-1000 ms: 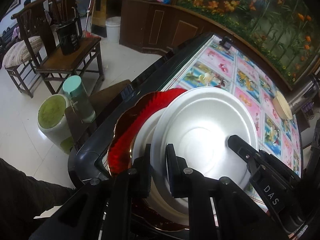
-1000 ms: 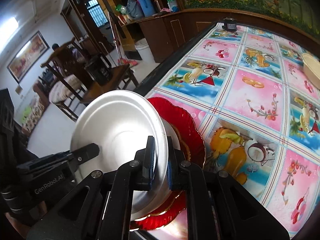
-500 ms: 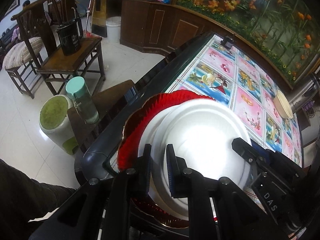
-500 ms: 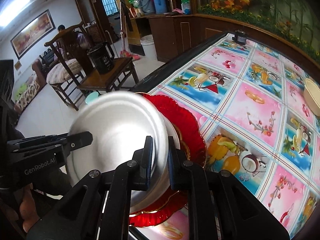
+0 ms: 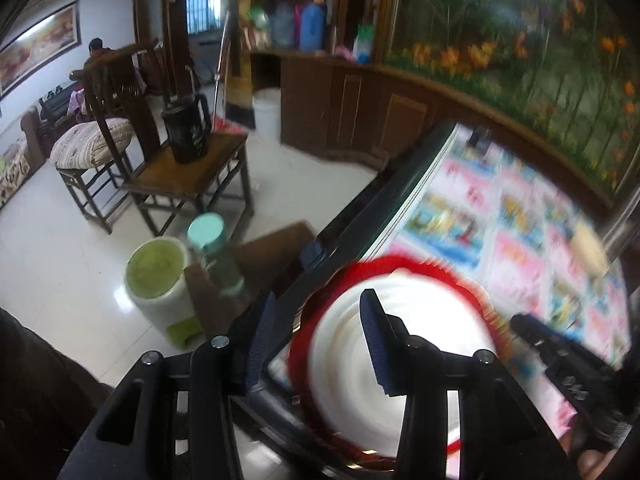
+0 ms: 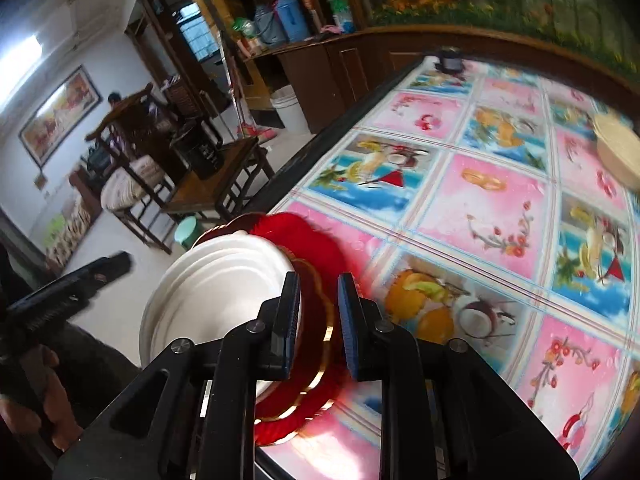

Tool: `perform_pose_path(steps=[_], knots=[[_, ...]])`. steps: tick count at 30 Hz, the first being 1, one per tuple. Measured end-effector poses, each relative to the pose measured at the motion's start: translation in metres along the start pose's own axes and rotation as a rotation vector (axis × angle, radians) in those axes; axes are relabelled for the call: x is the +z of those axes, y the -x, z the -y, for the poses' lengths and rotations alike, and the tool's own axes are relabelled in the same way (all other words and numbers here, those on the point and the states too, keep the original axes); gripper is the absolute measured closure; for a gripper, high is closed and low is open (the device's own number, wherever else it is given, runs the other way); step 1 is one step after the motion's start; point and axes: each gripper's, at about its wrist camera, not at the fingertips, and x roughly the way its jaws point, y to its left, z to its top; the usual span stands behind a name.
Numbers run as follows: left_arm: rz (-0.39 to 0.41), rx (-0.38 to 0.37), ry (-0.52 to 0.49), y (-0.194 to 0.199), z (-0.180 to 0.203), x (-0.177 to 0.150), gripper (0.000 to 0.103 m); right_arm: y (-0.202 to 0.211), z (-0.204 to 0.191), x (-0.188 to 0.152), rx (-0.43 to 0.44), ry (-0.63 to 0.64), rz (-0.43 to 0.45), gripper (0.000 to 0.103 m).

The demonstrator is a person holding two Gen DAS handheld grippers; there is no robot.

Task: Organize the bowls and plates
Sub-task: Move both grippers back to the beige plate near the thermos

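My left view was smeared with blur: the white plate [image 5: 404, 364] and the red plate [image 5: 400, 264] under it showed only as streaks, and the patterned tablecloth [image 5: 520, 216] beyond them was hard to read. My own fingers cut off the near part of both plates there. My left gripper [image 5: 316, 344] had its jaws opening, well apart, with nothing pressed between them; the white plate's rim lay below and behind the right-hand finger, and I could not tell whether it touched.

My right view was sharper. It showed the white plate [image 6: 216, 292] lying stacked in the red plate [image 6: 308, 236], whose gold line the other view lost, at the near corner of the table [image 6: 340, 128], partly over its dark edge. My right gripper [image 6: 318, 320] was opening too, its pads straddling the red plate's rim but not pressing it. Only this view showed a cream bowl [image 6: 616, 148] far across the table clearly, and my left gripper [image 6: 68, 296] from the side with a hand [image 6: 36, 400] below it.
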Motion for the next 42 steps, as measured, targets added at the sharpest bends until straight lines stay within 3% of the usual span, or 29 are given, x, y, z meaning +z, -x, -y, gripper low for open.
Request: perform_pose_path(steps=[2,4,9,11,20,25,32,39,42], knots=[[0.032,-0.075,-0.011,0.013,0.020,0.004,0.041,0.009,0.020,0.004,-0.038,-0.026,0.027,0.084],[0.031,-0.153,-0.062,0.020,0.052,0.005,0.034,0.022,0.048,0.008,-0.089,-0.064,0.061,0.084],[-0.058,-0.335,-0.227,0.013,0.158,-0.008,0.030,0.059,0.123,0.012,-0.197,-0.169,0.129,0.084],[-0.092,-0.360,-0.253,0.004,0.188,-0.011,0.030,0.074,0.153,0.012,-0.235,-0.204,0.145,0.084],[-0.141,-0.383,-0.190,-0.058,0.300,0.009,0.030,0.124,0.272,0.024,-0.371,-0.301,0.208,0.084],[-0.212,-0.412,-0.165,-0.101,0.344,0.020,0.030,0.127,0.330,0.044,-0.335,-0.372,0.221,0.084],[-0.240,-0.395,-0.181,-0.152,0.409,0.043,0.030,0.105,0.385,0.079,-0.232,-0.455,0.254,0.084],[-0.301,-0.374,-0.113,-0.203,0.429,0.060,0.030,0.073,0.425,0.100,-0.225,-0.515,0.235,0.082],[-0.283,-0.371,-0.130,-0.208,0.435,0.062,0.030,0.069,0.436,0.099,-0.206,-0.536,0.238,0.081]])
